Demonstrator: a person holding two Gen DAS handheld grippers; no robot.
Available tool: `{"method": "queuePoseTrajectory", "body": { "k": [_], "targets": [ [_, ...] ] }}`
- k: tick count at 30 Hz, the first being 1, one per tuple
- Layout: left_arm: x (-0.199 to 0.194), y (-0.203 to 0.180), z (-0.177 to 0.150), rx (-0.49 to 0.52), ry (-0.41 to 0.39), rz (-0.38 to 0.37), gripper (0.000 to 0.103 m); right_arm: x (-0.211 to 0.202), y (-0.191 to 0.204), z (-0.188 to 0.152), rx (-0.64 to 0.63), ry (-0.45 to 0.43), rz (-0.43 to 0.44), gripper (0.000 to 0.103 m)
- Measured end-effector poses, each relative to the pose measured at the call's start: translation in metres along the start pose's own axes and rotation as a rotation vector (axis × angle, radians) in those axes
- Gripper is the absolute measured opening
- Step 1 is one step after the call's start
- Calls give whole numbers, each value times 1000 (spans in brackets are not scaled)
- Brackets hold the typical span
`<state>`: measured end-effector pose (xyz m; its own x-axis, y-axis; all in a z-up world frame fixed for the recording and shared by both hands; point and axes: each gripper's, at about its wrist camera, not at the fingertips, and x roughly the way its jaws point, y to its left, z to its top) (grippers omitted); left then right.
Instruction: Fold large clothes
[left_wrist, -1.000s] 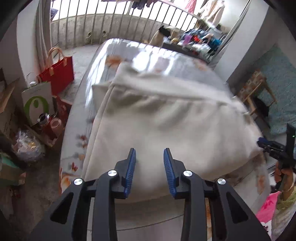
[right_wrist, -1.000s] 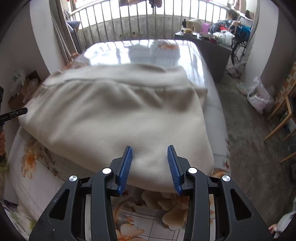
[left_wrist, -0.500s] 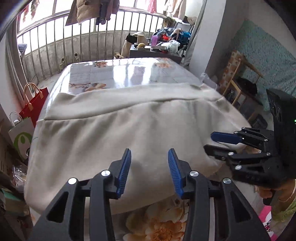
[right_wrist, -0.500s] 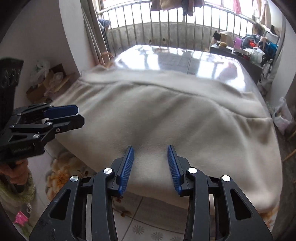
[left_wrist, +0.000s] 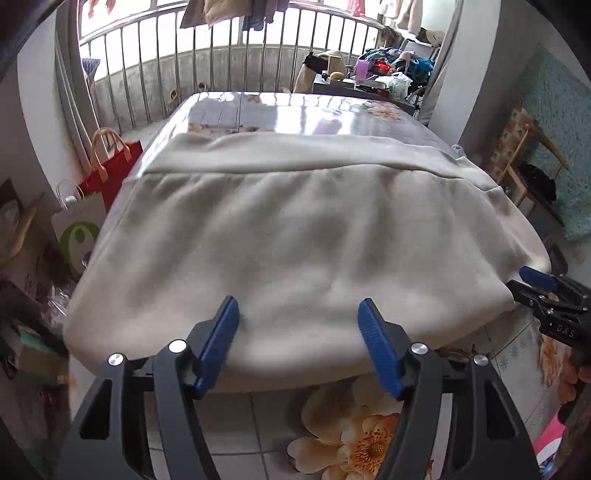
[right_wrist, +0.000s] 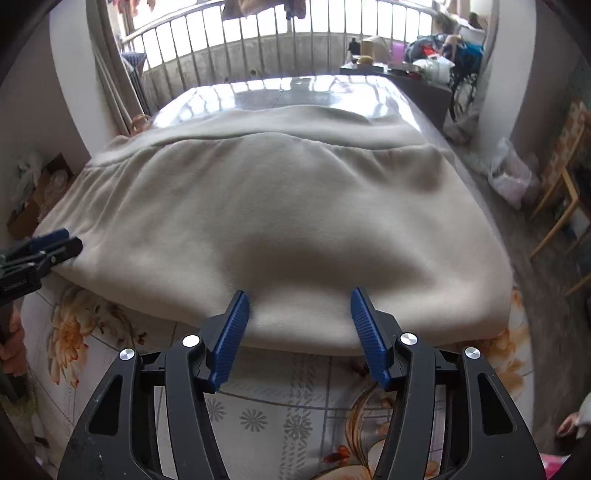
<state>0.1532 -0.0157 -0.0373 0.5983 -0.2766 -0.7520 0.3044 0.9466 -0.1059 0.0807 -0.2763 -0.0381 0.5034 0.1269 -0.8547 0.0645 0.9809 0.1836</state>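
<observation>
Garment (left_wrist: 295, 236) lies spread ahead of both spread-fingered, unloaded grippers, left gripper (left_wrist: 298, 326) and right gripper (right_wrist: 300, 314), which hover at its near hem, likely poised to pinch it.

Garment (left_wrist: 295, 236) underside & table (left_wrist: 258, 417) beneath: hidden.
</observation>
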Motion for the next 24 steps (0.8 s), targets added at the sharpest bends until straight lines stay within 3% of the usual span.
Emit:
{"method": "queuePoseTrajectory", "body": {
  "k": [3, 6, 9, 12, 19, 24],
  "targets": [
    [-15, 1, -1, -39, 15, -6, 66, -15, 2, 1, 26, 8, -1, 57],
    [-49, 2, -12, -82, -51, -24, 77, -43, 1, -8, 78, -41, 30, 65],
    [-81, -5, -28, -79, -105, 5, 86, -69, 1, -24, 124, -82, 48, 77],
    [-106, -14, -46, -74, -135, 45, 97, -83, 14, -41, 132, -89, 43, 83],
    [-140, -36, -61, -87, -165, 95, 97, -111, 54, -52, 39, -156, -26, 95],
    [-148, -51, -56, -43, -174, 220, 97, -133, 70, -51, -11, -241, -160, 95]
  ]
}}
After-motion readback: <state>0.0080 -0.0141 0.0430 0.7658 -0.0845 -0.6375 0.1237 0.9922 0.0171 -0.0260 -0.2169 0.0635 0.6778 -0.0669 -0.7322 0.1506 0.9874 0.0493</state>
